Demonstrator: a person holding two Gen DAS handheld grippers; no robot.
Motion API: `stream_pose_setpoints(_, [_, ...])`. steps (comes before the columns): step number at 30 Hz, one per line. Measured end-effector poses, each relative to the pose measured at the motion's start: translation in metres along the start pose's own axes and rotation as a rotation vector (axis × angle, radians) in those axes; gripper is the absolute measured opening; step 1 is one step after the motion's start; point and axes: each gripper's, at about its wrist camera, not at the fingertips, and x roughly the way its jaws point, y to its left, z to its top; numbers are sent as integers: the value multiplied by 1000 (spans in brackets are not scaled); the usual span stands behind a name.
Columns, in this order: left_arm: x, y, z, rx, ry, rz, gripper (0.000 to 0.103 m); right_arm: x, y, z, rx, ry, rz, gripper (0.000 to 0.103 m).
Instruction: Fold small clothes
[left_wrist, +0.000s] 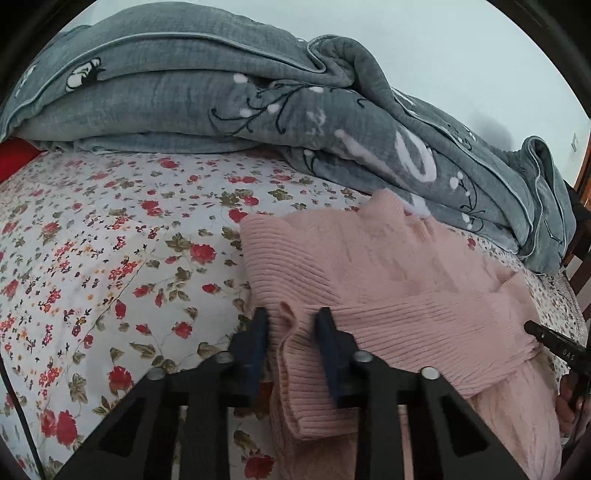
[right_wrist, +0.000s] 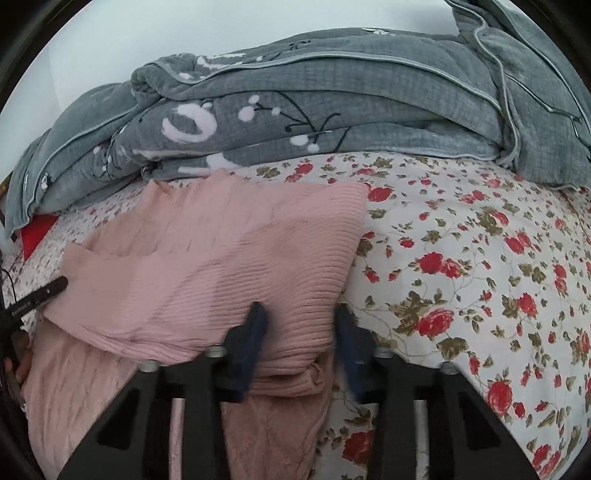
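- Floral bedsheet (left_wrist: 110, 258), white with red roses, covers the bed under everything we list.
- Grey quilt (left_wrist: 221, 92), folded and heaped along the far side of the bed.
- Pink ribbed sweater (left_wrist: 369, 277), partly folded, lies on the sheet; its far corner touches the quilt.
- Left gripper (left_wrist: 291, 321): we see its blue pads pinching a raised fold at the sweater's near left corner.
- Right gripper (right_wrist: 301, 317): we see the left pad pressed into the sweater's near right corner, the right pad at the knit's edge; we cannot tell whether it grips.
- Red item (right_wrist: 37, 232), mostly hidden under the quilt's end.
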Motion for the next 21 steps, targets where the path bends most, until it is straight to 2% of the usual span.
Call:
stream_pose_setpoints(2, [0, 1, 1, -5, -1, -3, 22, -2, 0, -1, -5, -9, -14, 23])
stream_pose_setpoints(10, [0, 2, 1, -16, 3, -7, 23, -1, 0, 1, -8, -10, -25, 23])
stream_pose_setpoints(15, [1, 4, 1, -22, 6, -1, 28, -1, -2, 1, 5, -8, -21, 25])
stream_pose_setpoints(21, [1, 5, 1, -26, 8, 19, 33, -3, 2, 1, -19, -20, -57, 27])
